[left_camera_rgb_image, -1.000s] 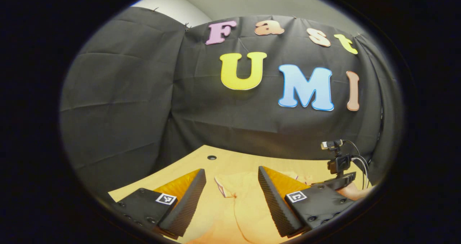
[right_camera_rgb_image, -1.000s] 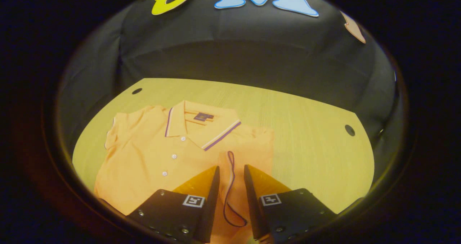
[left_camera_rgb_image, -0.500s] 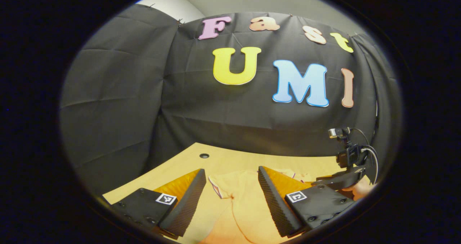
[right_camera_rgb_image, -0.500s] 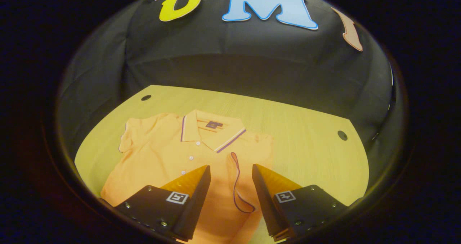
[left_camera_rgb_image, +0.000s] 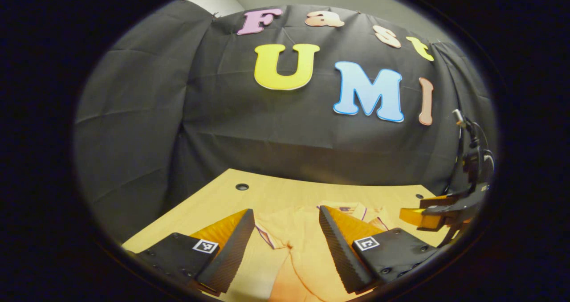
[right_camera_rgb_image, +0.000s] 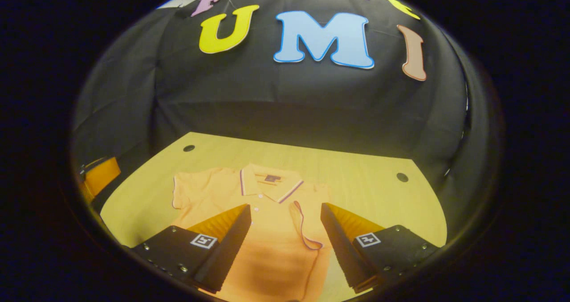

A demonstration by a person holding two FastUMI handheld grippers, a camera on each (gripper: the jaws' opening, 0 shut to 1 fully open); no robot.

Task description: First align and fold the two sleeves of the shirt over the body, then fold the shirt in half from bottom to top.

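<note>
Now both tongs hang spread and empty: left gripper (left_camera_rgb_image: 287,237) above the shirt's (right_camera_rgb_image: 271,244) unfolded sleeve (left_camera_rgb_image: 278,230), right gripper (right_camera_rgb_image: 285,235) over the body. One sleeve (right_camera_rgb_image: 307,224) lies folded inward; shirt mid-table (right_camera_rgb_image: 374,195), collar toward the far edge.

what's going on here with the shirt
A person with a gripper in each hand is folding an orange polo shirt laid flat on a wooden table. One sleeve lies folded over the body; the other sleeve is spread out. The left gripper and right gripper hover open above the shirt, holding nothing.
</note>
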